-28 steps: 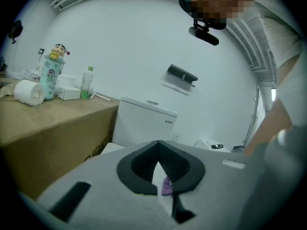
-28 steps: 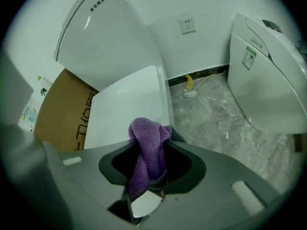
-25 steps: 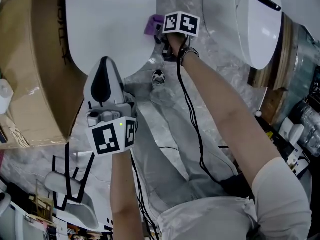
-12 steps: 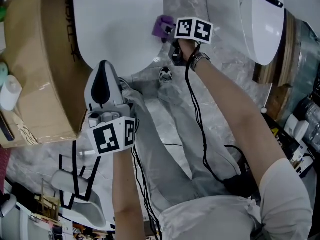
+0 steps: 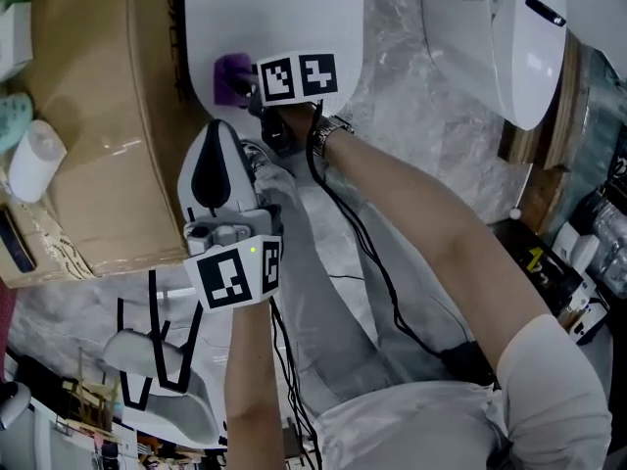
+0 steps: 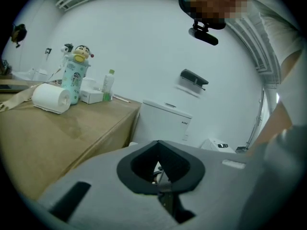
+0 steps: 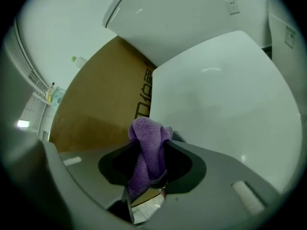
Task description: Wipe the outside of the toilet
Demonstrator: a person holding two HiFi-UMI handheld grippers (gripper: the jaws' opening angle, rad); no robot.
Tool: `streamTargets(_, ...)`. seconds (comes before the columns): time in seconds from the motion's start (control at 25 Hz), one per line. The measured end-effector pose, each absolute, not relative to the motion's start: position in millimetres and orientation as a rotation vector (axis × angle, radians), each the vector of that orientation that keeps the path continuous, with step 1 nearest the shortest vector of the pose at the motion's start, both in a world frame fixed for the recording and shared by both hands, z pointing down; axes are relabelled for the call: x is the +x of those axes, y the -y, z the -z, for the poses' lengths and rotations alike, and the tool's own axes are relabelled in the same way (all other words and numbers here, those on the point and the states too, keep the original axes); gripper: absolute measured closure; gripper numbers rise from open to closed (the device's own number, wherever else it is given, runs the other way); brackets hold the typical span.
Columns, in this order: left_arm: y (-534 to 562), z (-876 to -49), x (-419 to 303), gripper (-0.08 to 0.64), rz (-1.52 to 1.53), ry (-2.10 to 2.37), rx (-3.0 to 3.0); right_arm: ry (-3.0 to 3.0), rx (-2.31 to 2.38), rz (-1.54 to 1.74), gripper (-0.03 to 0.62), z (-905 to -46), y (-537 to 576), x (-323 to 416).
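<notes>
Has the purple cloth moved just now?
Yes. The purple cloth, in the right gripper, has slid leftward across the toilet lid, from its right edge toward the cardboard box.

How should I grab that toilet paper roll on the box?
Best guess: come from above and pinch the roll across its round middle. It lies on its side on the box, so its curved wall faces up and both sides are free. A bottle stands right by it, so a sideways reach looks crowded.

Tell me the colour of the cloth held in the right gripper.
Purple cloth; clearest in the right gripper view.
</notes>
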State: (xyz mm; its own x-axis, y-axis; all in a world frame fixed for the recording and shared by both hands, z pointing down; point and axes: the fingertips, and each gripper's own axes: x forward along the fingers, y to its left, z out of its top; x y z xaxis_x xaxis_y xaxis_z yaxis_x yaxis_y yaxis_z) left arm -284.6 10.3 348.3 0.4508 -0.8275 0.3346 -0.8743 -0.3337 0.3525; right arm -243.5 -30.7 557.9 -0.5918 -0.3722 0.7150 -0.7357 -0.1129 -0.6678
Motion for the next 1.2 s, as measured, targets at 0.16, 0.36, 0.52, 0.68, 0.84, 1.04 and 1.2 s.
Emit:
streamTargets(0.16,-8.3,-351.9,-301.6,0.555,-0.115,1.368,2.231,1.837,1.182,-1.758,0.442,-571.7,31.1,-293.4)
streamTargets(0.36,2.2,-355.2,-322.8,0.555,-0.091,1.376,2.214,1.765,1.160,-1.714,0.442,-596.4,23.8,-322.1)
streamTargets(0.52,7.6,-358.6,-328.8,0.555,-0.090,1.402,2.208,1.781,1.131,-1.689,0.443,-601.0,22.2,-314.8)
streamTargets(0.68,8.2,-360.0,-320.5,0.555,-0.104,1.429,2.194,1.760,1.141,-1.662,0.445,-602.1,11.7,-286.3)
streamTargets(0.84,6.8,-352.5,-296.9,0.555,-0.106,1.443,2.212,1.735,1.195,-1.656,0.446,-602.1,-1.8,-236.4)
streamTargets(1.04,-6.2,-349.3,-254.7,0.555,-0.105,1.456,2.214,1.691,1.269,-1.667,0.448,-603.7,-23.6,-159.1)
streamTargets(1.2,-21.6,-348.1,-216.2,0.555,-0.096,1.464,2.210,1.657,1.317,-1.668,0.448,-604.8,-40.7,-95.5)
